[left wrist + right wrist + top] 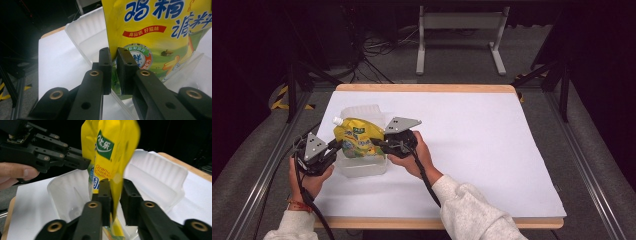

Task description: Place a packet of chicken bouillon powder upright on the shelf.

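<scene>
Yellow spouted pouch held over the clear plastic tub at about 9 o'clock on the white table. Left gripper pinches its left edge, right gripper pinches its right edge, jaws nearly together on film. Looks soft, floppy, slick and likely light; grip the sealed side seams, not the belly.

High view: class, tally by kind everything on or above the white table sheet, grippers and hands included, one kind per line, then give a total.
Yellow spouted pouch: 1
Clear plastic container: 1
Grippers, left gripper and right gripper: 2
Hands, left hand and right hand: 2
Total: 6
</scene>
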